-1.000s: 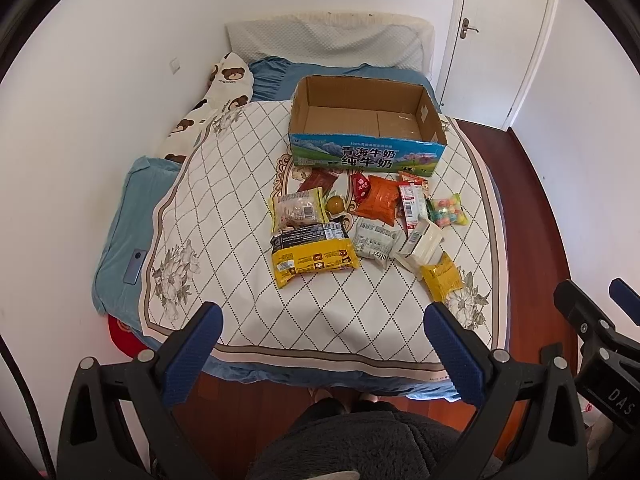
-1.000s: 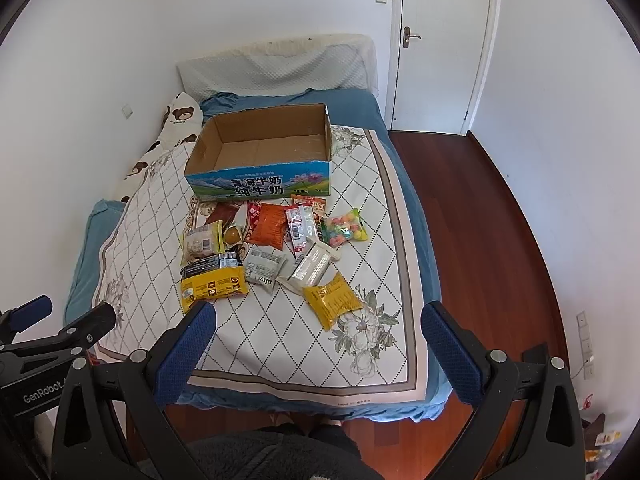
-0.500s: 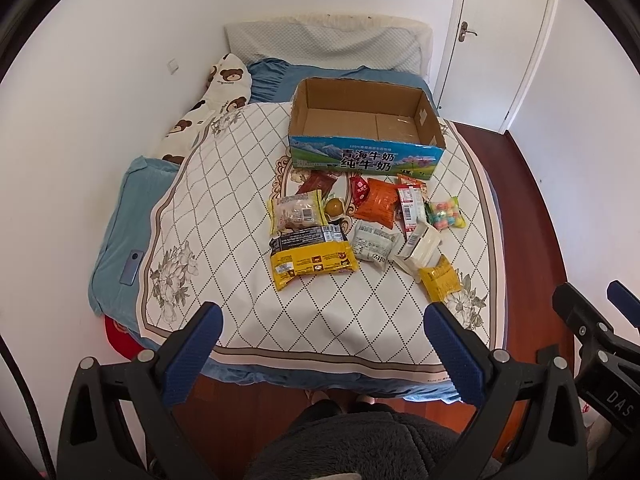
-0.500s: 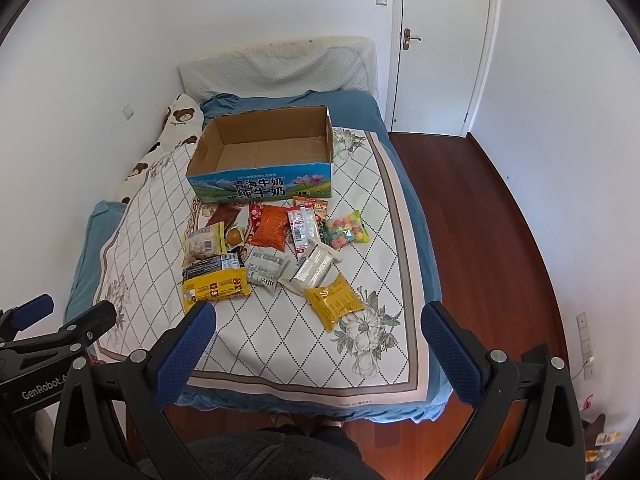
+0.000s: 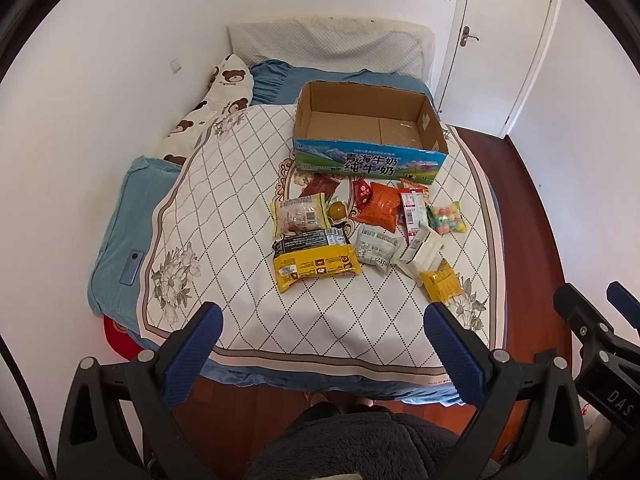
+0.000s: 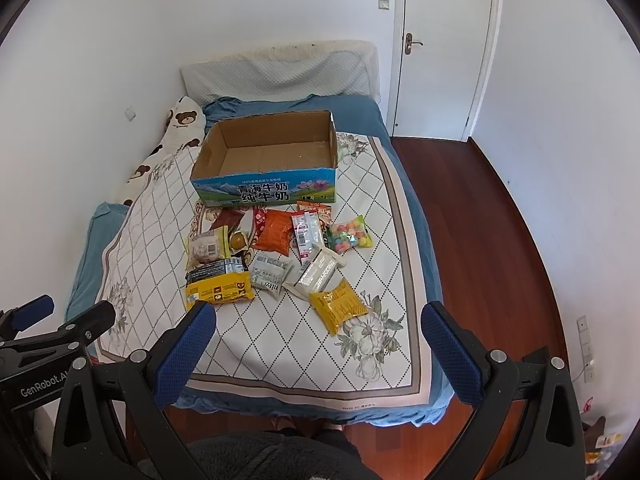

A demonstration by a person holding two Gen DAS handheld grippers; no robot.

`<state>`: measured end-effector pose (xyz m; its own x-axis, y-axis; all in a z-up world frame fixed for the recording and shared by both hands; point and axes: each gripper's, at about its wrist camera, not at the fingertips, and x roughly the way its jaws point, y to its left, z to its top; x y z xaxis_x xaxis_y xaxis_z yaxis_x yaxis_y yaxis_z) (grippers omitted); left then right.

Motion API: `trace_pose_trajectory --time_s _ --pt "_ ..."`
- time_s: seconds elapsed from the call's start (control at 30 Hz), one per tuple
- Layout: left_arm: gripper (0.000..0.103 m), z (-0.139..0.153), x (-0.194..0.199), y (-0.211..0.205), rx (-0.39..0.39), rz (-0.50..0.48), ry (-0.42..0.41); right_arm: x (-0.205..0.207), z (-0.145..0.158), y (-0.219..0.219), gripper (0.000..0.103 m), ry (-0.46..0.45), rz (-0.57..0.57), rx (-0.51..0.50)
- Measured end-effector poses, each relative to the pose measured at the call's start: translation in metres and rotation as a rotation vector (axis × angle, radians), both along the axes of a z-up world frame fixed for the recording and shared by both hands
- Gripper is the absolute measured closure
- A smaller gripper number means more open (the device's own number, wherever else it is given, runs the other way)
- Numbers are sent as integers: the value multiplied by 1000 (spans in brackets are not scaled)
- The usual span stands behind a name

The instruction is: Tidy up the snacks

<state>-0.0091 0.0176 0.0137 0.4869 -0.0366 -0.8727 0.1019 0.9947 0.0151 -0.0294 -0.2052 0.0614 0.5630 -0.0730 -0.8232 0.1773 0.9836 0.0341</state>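
1. My left gripper [image 5: 320, 344]: jaws spread wide, holding nothing, held above the foot of the bed [image 5: 120, 216].
2. My right gripper [image 6: 318, 344]: jaws likewise wide apart and holding nothing, beside the left one.
3. Cardboard box [image 5: 370, 160]: open-topped, nothing inside, standing on the quilt [image 5: 224, 184] toward the pillows.
4. Snacks, all lying on the quilt just in front of the box:
   - yellow-and-black packet [image 5: 314, 260], nearest me on the left;
   - clear bun packet [image 5: 300, 216], just behind it;
   - orange packet [image 5: 382, 206], mid-cluster;
   - white-grey packet [image 5: 376, 249], beside the yellow-and-black one;
   - bag of coloured candies [image 5: 448, 218], at the right edge;
   - small yellow packet [image 5: 440, 285], nearest me on the right.
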Motion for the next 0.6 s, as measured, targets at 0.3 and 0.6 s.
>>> trace_pose_trajectory --time_s 0.3,0.6 --pt "0 4 2 4 -6 -2 -4 2 3 1 0 -3 -2 -2" --pt "0 3 3 3 -6 -8 -3 4 4 3 0 0 2 -4"
